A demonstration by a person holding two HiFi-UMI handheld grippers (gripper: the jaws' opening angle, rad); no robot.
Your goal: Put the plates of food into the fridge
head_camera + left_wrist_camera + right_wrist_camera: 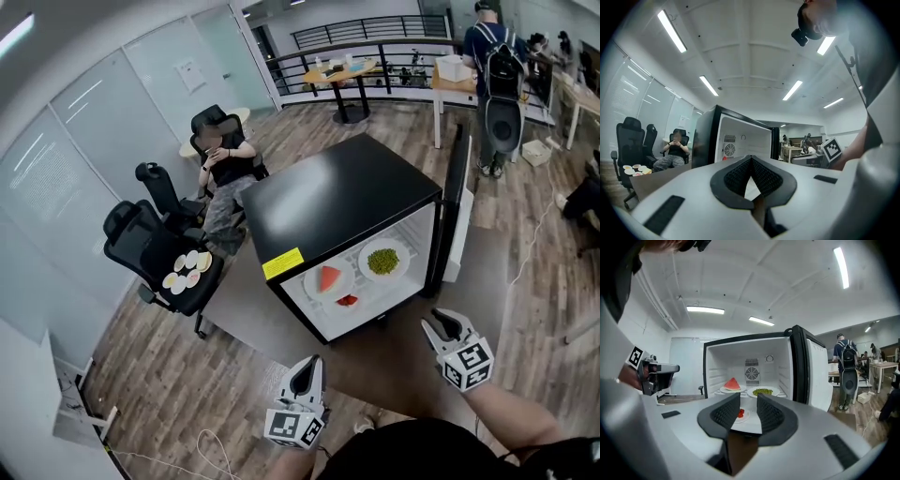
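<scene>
A black mini fridge (337,202) stands on the wooden floor with its door (457,211) swung open to the right. On its upper shelf sit a plate with a watermelon slice (327,279) (732,384) and a plate of green food (383,261) (762,391). Below them lies a plate of red pieces (347,300) (741,414). My right gripper (439,321) (748,397) hangs in front of the fridge, open, with nothing between its pads. My left gripper (307,370) (751,159) is lower left, shut and empty. Several more plates of food (187,272) (635,168) rest on a black office chair to the left.
A person (225,159) (675,147) sits on a chair behind the fridge's left side. Two other black office chairs (155,187) stand by the glass wall. A person with a backpack (497,66) (846,369) stands at the back right near tables. A cable (530,244) lies on the floor.
</scene>
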